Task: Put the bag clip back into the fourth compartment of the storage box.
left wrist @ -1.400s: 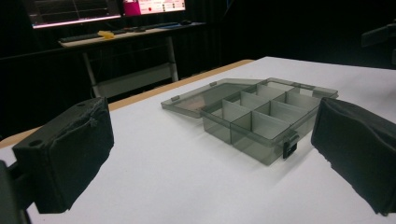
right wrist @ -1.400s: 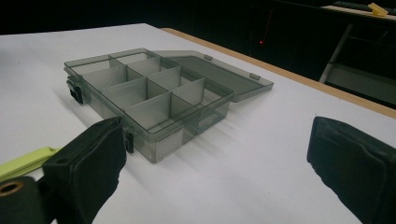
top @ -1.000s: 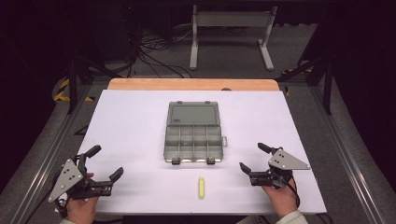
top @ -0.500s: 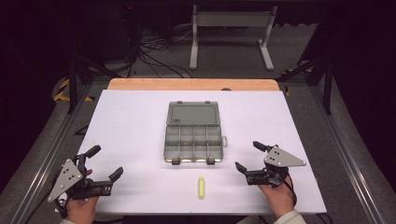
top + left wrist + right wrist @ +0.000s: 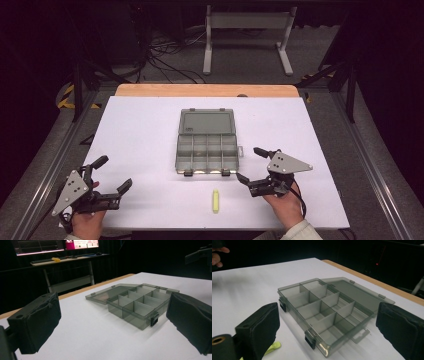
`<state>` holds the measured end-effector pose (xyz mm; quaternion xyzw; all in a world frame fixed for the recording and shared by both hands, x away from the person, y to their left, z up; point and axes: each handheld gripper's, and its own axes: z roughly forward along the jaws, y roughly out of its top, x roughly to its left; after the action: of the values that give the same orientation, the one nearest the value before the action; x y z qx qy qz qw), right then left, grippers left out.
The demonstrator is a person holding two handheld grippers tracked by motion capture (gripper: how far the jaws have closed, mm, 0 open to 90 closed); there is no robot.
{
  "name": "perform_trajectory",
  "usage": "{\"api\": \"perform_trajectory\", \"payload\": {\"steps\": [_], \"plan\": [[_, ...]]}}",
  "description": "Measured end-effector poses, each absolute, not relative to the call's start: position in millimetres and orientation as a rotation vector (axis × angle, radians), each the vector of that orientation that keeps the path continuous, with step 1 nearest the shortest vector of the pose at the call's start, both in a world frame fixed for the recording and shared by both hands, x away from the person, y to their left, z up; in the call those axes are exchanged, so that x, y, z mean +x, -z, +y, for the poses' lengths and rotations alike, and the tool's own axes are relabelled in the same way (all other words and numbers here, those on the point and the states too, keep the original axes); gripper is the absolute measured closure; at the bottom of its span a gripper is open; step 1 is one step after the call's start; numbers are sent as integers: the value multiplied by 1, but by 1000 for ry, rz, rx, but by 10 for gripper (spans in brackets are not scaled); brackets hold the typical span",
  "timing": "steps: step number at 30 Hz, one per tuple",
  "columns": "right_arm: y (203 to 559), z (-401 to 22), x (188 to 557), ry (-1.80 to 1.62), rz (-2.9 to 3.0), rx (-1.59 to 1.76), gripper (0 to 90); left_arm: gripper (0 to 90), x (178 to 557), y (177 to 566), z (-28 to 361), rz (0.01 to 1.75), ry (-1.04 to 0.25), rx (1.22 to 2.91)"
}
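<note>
- Looking down from the high view, the white table [image 5: 150,130] carries a smoky plastic box [image 5: 207,147] at its centre, lid folded flat toward twelve o'clock and the divided tray toward six o'clock.
- At six o'clock from the box, well apart from it, a small yellow-green stick [image 5: 215,200] lies near the table's front edge.
- At four o'clock from the box, the right gripper [image 5: 252,165] rests in a hand with its jaws spread wide and nothing between them; the near jaw is close to the box's front right corner without touching it.
- At eight o'clock from the box, well apart, the left gripper [image 5: 113,173] sits at the table's front left corner, jaws also wide and empty.
- Along the left gripper view, the two black jaws stand far apart, with the box [image 5: 136,303] between them, farther off on the table [image 5: 82,335].
- Along the right gripper view, the jaws are again wide, framing the box [image 5: 325,312], whose compartments look empty; the stick [image 5: 272,347] peeks out beside the left jaw at seven o'clock.
</note>
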<state>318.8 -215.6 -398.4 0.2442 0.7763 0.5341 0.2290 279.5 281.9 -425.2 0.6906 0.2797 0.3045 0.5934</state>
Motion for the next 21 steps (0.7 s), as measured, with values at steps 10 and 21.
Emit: {"api": "perform_trajectory", "payload": {"steps": [10,21], "plan": [[390,-185,320,-1491,2199,582,59,3,279,425,282,647,-709,1608],[387,-164,320,-1510,2248,547,15,4,279,425,282,643,-708,1610]]}}
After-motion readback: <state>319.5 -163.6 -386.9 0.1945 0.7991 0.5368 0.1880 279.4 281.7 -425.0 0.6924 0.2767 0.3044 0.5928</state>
